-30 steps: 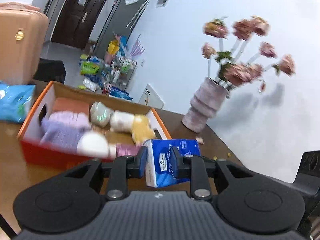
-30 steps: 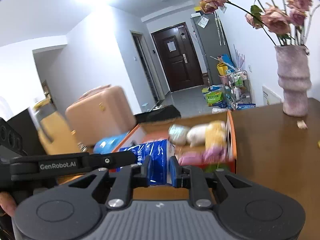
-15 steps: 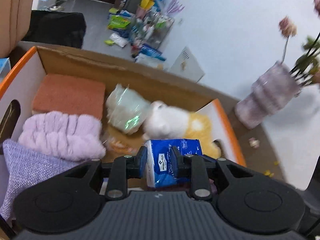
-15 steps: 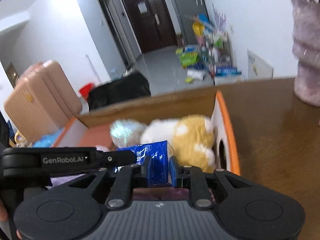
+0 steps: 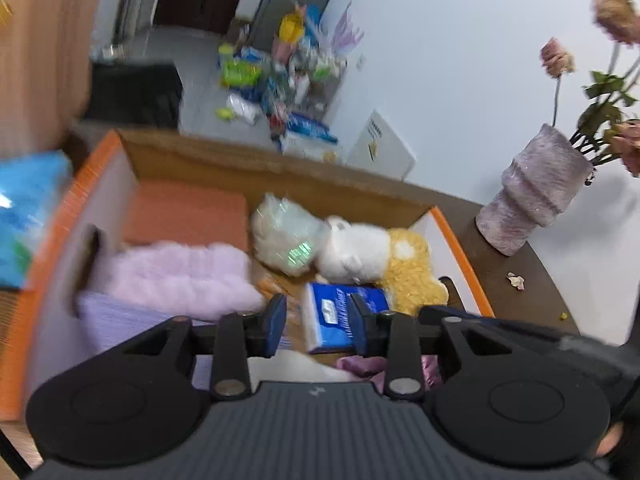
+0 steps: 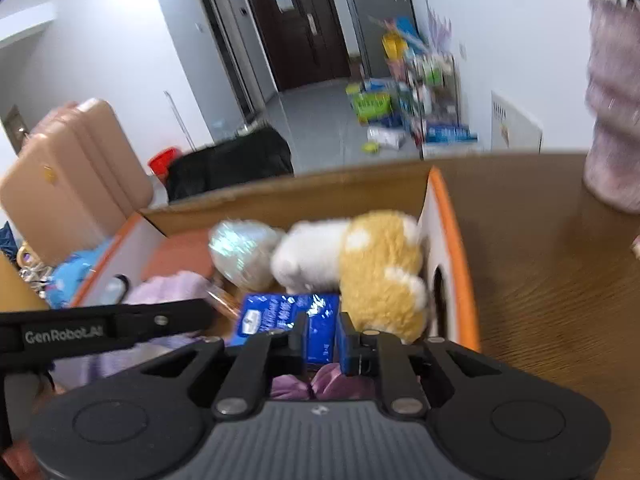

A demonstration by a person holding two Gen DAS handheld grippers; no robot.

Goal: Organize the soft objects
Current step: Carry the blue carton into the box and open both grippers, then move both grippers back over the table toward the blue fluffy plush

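Going left to right from my seat: there's a blue pack (image 5: 24, 208) sitting on the worktop (image 6: 532, 280) just outside the orange-edged box (image 5: 64, 216). Inside the box, on the left, the lilac fluffy cloth (image 5: 176, 276) is stacked in front of the terracotta block (image 5: 188, 216), then a shiny wrapped bundle (image 5: 286, 236) and the white-and-yellow plush (image 5: 380, 256) take up the far right corner.

My left tool (image 5: 316, 322) has its fingers spread. The tissue pack (image 5: 340, 316) sits between them, up against the right finger with a gap on the left, so I'd say it's let go. The right tool (image 6: 322, 338) is pinched onto the near end of the same pack, low over the box beside the plush. I reckon that's the only free slot, so one side holds it steady while it settles.

Off to the right the vase (image 5: 532, 200) is well apart.
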